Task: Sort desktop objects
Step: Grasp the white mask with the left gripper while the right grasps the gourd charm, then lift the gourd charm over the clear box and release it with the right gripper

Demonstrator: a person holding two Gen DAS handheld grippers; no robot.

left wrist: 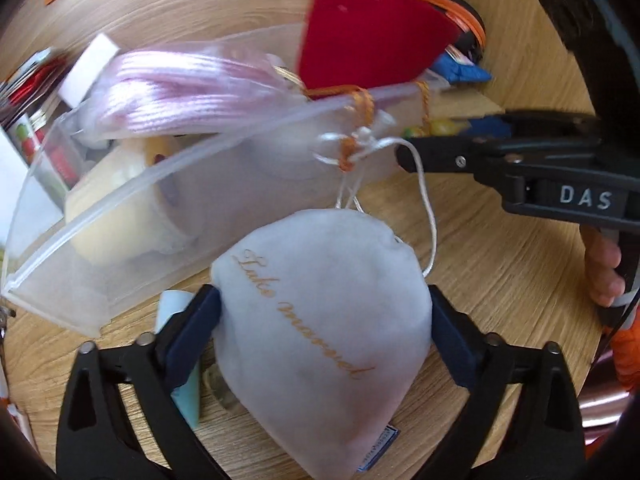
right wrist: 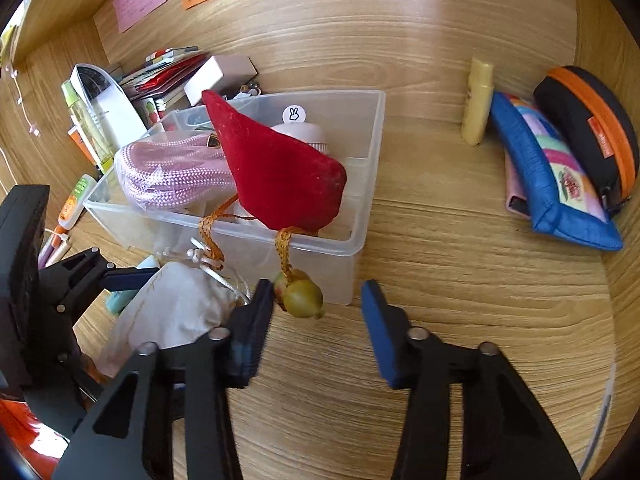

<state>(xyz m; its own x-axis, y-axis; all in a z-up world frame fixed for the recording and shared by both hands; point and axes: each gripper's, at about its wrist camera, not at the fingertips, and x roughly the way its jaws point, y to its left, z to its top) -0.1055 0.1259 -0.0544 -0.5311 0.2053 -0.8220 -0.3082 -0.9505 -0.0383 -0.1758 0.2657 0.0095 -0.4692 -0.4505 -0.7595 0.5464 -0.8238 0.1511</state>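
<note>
Between the left gripper's [left wrist: 325, 312] jaws, a white pouch [left wrist: 328, 344] reads "Luke marvel".

The white pouch [left wrist: 324, 332] has gold curly writing that looks like "Luke marvel". At 3 o'clock in the left wrist view, the right gripper [left wrist: 404, 152] says "DAS" in white letters. The notes [right wrist: 140, 2] on the wall are too small to read.

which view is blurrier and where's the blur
Left wrist view: motion smear across the clear plastic bin and red velvet pouch; the white drawstring pouch stays sharp. Right wrist view: mostly crisp, slight blur on the green bead.
</note>
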